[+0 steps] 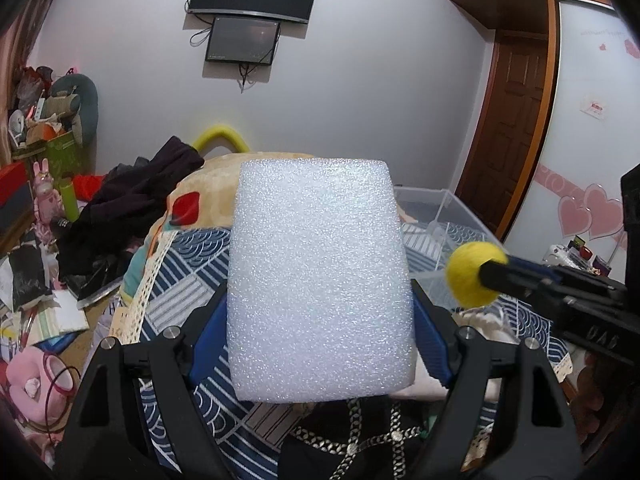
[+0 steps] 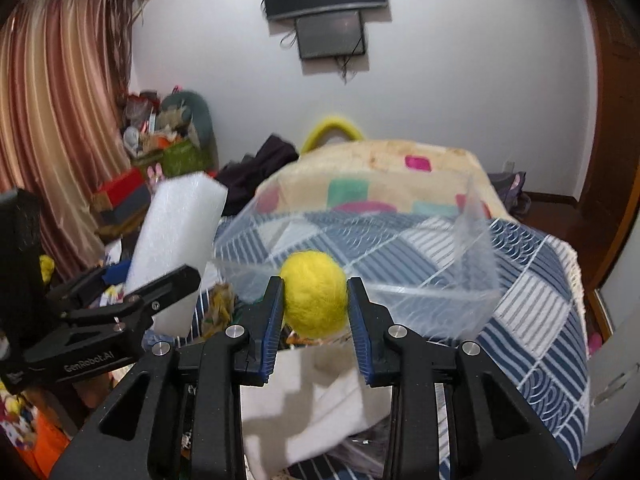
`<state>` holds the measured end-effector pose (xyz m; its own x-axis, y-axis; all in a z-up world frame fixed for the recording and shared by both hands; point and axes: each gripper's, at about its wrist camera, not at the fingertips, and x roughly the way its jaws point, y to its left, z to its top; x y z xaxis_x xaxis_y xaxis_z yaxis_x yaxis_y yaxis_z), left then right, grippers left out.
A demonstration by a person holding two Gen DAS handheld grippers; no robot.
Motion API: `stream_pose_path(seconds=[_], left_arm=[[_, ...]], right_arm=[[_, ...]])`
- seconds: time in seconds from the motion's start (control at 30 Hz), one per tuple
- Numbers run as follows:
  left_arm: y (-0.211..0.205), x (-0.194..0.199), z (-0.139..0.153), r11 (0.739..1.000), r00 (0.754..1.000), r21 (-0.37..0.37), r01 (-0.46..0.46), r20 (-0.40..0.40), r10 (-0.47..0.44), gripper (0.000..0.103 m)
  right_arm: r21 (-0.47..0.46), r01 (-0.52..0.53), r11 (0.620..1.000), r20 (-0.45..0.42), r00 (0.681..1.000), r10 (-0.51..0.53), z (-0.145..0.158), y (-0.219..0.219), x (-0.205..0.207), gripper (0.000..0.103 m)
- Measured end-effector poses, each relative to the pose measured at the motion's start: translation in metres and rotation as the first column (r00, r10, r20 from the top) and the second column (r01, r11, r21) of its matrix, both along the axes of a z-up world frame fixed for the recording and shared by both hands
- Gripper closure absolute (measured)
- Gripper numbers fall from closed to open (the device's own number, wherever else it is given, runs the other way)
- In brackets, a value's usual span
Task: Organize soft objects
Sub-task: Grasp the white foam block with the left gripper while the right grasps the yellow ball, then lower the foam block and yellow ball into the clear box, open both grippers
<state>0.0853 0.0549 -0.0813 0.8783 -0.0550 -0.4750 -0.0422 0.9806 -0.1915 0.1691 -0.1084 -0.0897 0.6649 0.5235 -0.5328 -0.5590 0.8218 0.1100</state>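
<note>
Right now my left gripper (image 1: 320,320) is clamped on a thick white foam block (image 1: 318,280), its blue-padded fingers (image 1: 210,332) pressed against the block's two sides, and the block stands upright in the grip above the bed. From my right wrist camera that same foam block (image 2: 172,236) shows at the left, held up by the left gripper's black fingers just beside the near corner of the clear plastic bin (image 2: 476,248). My right gripper (image 2: 315,300) is closed on a fuzzy yellow felt ball (image 2: 314,294), the blue pads (image 2: 272,320) squeezing it from both sides. The ball (image 1: 474,274) hangs in front of the bin's near wall, over the blue-and-white patterned quilt (image 2: 532,292) that the bin (image 1: 436,216) rests on. Beyond lies a cream blanket (image 2: 380,168) with coloured squares.
</note>
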Motion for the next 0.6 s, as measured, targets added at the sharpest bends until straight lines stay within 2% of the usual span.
stream_pose_path(seconds=[0.17,0.3,0.6], left_arm=[[-0.004,0.012,0.017,0.999,1.0,0.032,0.011,0.015,-0.012,0.022],[-0.007,0.031,0.031,0.999,0.999,0.031,0.044,0.014,-0.045,0.022],[-0.015,0.095,0.033,0.993,0.988,0.029,0.113,-0.113,-0.109,0.022]], right_arm=[[0.028,0.053,0.998,0.048,0.997,-0.054,0.018,-0.016,0.006,0.074],[0.028,0.099,0.995,0.079,0.992,-0.101,0.026,-0.024,0.011,0.074],[-0.013,0.147,0.989,0.071,0.987,-0.146,0.023,-0.02,0.041,0.074]])
